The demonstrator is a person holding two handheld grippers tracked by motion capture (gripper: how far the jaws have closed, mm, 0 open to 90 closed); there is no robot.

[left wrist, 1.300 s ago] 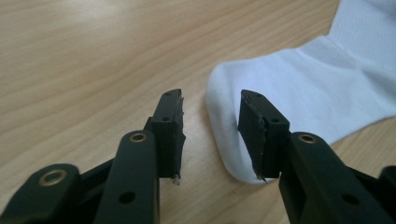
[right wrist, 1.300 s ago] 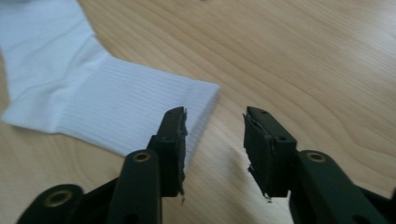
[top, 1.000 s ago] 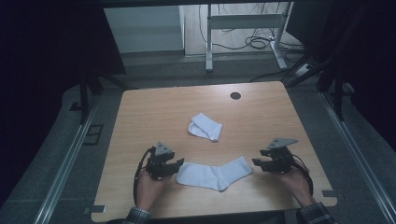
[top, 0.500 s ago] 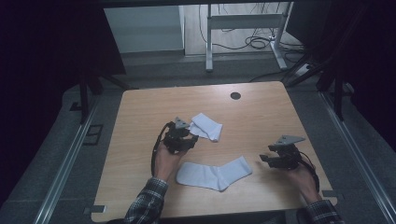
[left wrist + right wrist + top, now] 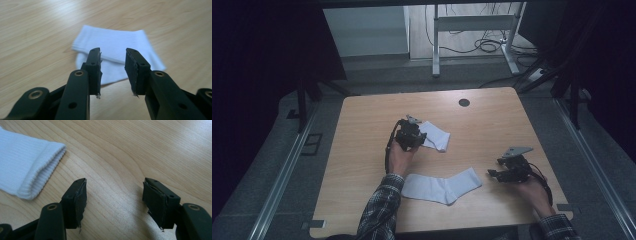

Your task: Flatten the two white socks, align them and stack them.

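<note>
In the high view the left gripper [image 5: 411, 135] covers the folded sock's [image 5: 435, 136] near-left edge. The flat sock [image 5: 23, 163] runs off the right gripper view's left edge.

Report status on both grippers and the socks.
Left gripper open, at folded sock. Right gripper open, empty, beside flat sock. Nothing in the way.

Lab-like recording room, bare wooden table [image 5: 362, 125], dark curtained sides, floor cables [image 5: 484, 45], metal frame [image 5: 472, 22]
</note>
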